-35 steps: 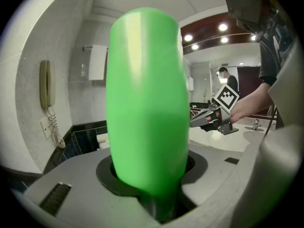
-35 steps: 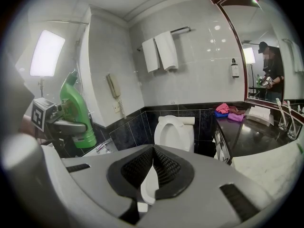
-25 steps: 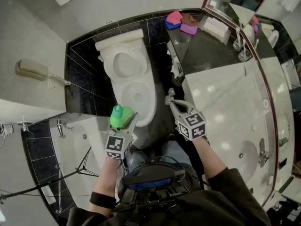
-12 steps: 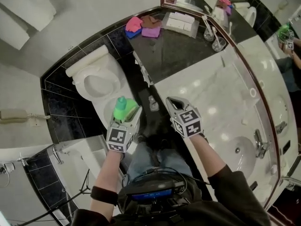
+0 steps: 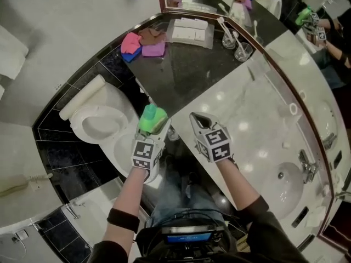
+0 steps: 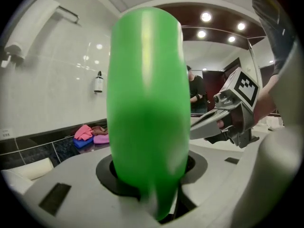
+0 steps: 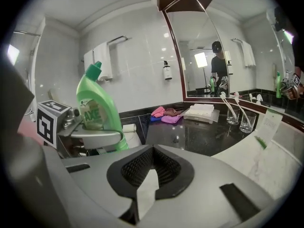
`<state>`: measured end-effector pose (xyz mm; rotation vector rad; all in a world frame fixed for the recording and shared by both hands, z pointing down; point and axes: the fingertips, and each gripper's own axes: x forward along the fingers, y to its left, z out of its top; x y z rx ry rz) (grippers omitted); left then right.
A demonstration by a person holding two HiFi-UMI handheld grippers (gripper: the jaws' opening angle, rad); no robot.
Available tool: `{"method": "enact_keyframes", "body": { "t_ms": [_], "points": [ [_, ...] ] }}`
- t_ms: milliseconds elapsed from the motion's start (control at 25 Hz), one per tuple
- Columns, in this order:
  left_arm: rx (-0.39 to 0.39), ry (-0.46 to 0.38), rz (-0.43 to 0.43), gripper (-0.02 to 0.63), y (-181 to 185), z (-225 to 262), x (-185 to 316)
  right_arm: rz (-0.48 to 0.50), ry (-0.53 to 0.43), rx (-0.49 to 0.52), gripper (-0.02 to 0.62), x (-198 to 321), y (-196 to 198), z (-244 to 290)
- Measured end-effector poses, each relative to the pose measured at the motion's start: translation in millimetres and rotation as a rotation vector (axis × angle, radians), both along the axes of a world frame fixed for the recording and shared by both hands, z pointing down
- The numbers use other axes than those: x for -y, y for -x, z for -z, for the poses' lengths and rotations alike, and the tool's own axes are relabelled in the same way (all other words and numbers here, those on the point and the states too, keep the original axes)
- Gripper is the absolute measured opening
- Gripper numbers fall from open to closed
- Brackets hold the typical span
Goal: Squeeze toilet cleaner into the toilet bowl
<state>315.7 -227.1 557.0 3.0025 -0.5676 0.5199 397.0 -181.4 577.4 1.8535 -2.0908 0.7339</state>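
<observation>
The white toilet (image 5: pixel 101 126) stands with its lid up at the left of the head view. My left gripper (image 5: pixel 154 128) is shut on a green toilet cleaner bottle (image 5: pixel 153 119), held just right of the bowl with its teal cap pointing away. The bottle (image 6: pixel 147 103) fills the left gripper view, and the jaws press on its sides. In the right gripper view the bottle (image 7: pixel 97 109) stands upright in the left gripper (image 7: pixel 90 136). My right gripper (image 5: pixel 198 119) is shut and empty beside the bottle, over the counter's edge; its pads (image 7: pixel 142 163) meet with nothing between them.
A black countertop (image 5: pixel 186 75) holds pink and purple cloths (image 5: pixel 141 45), a white tray (image 5: pixel 189 30) and two glasses (image 5: pixel 236 45). A white marble counter (image 5: pixel 258 125) with a sink (image 5: pixel 290 185) runs to the right. A mirror (image 7: pixel 213 56) lines the wall.
Both grippers and the view have swung right. The bottle, earlier over the front of the toilet bowl, is now to the right of the bowl near the counter. Both grips are unchanged.
</observation>
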Motion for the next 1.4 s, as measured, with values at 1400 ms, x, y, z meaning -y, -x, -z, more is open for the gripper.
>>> {"method": "enact_keyframes", "body": {
  "t_ms": [1400],
  "points": [
    [-0.015, -0.031, -0.160, 0.204, -115, -109, 115, -0.174, 0.027, 0.052, 0.002, 93, -62, -85]
  ]
}}
